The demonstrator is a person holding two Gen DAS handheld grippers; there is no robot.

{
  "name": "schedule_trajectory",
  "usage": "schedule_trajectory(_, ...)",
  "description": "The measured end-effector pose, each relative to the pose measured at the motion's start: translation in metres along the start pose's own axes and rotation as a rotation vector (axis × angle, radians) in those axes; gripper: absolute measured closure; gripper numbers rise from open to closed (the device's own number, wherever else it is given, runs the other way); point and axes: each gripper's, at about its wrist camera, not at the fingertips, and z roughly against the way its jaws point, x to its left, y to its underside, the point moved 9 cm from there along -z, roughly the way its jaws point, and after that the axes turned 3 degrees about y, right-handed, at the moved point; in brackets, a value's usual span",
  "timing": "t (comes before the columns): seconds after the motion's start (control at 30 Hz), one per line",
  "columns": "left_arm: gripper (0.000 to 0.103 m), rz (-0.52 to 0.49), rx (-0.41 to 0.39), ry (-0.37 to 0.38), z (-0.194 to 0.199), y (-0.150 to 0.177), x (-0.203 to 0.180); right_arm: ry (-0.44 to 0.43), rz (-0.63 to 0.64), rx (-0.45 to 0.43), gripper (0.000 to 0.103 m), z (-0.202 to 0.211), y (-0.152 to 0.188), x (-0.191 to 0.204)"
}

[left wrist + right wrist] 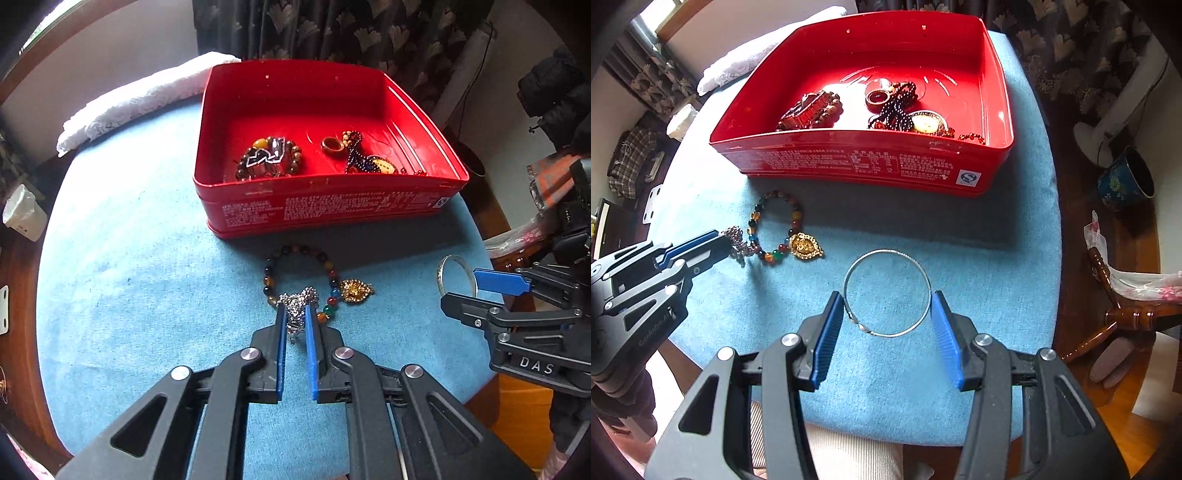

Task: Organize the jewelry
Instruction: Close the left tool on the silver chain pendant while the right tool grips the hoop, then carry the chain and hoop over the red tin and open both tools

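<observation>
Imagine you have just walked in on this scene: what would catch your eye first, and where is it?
The red tin at the far side of the blue cloth, with beads and rings heaped inside, stands out first. In front of it the left gripper has its jaws closed on a silver chain beside a bead bracelet. The right gripper is open around a thin bangle lying flat.

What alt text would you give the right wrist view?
An open right hand-held gripper straddles a thin silver bangle on a blue cloth, below a red tin holding jewelry. At left, the left hand-held gripper pinches a silver chain beside a beaded bracelet.
</observation>
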Motion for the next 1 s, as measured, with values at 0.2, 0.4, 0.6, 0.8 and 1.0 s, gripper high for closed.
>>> schedule_trajectory(0.2, 0.093, 0.01, -0.028, 0.034, 0.014, -0.006, -0.002, 0.005, 0.007, -0.019, 0.056, 0.009, -0.002, 0.001)
schedule_trajectory(0.4, 0.093, 0.027, -0.065, 0.055, 0.031, -0.015, 0.005, 0.01, 0.02, -0.046, 0.056, 0.021, -0.009, 0.0)
schedule_trajectory(0.6, 0.093, 0.041, -0.101, 0.071, 0.043, -0.03, 0.011, 0.003, 0.027, -0.09, 0.056, 0.037, -0.029, -0.003)
schedule_trajectory(0.8, 0.093, 0.033, -0.156, 0.07, 0.053, -0.06, 0.012, 0.016, 0.034, -0.148, 0.056, 0.052, -0.057, -0.009)
schedule_trajectory(1.0, 0.093, 0.022, -0.188, 0.061, 0.047, -0.098, 0.008, 0.012, 0.037, -0.171, 0.056, 0.052, -0.082, -0.013)
